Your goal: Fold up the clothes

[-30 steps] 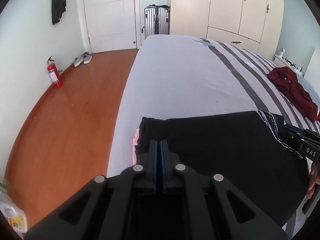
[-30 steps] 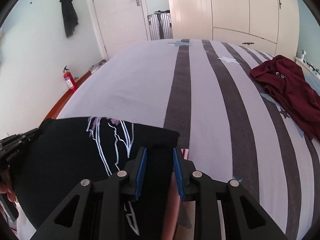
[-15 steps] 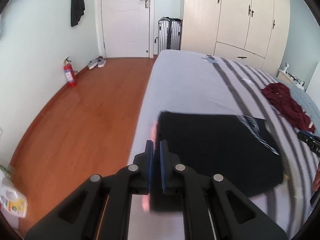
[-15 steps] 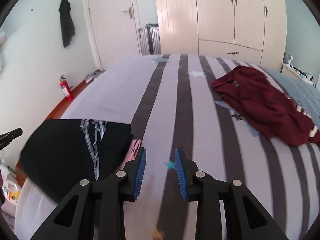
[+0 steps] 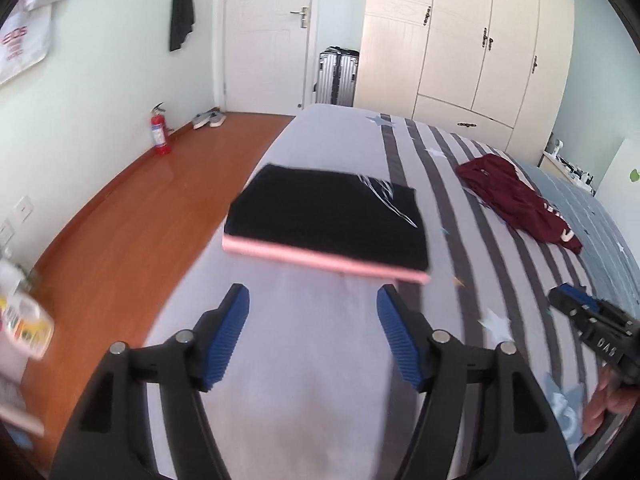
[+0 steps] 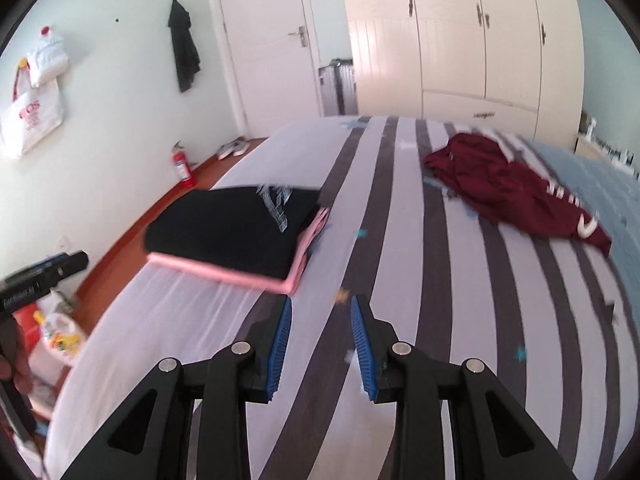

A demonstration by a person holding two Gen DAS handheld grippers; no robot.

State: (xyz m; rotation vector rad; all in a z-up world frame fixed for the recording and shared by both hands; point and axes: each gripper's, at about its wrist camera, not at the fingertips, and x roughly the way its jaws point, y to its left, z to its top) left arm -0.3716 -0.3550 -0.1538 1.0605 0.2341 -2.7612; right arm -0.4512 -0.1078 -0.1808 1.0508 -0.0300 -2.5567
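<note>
A folded black garment (image 5: 328, 216) with a white print lies on a folded pink one (image 5: 320, 258), stacked near the bed's left edge; the same black garment (image 6: 232, 232) shows in the right wrist view. A crumpled maroon garment (image 5: 516, 196) (image 6: 516, 188) lies further right on the bed. My left gripper (image 5: 313, 300) hangs above the sheet short of the stack, its jaws opening with nothing between them. My right gripper (image 6: 320, 304) is also back from the stack, jaws opening and empty. The right gripper (image 5: 592, 328) shows at the right edge of the left wrist view, a hand behind it.
The striped bed (image 6: 400, 280) fills the middle. Wooden floor (image 5: 132, 216) runs along its left side with a red fire extinguisher (image 5: 159, 132), shoes (image 5: 208, 120) and bags (image 6: 56, 328). A white door, a suitcase (image 5: 338, 76) and cream wardrobes (image 5: 460, 48) stand behind.
Both grippers let go of the black and pink stack and drew back and up from it. The left jaws went from shut to wide apart; the right jaws widened slightly.
</note>
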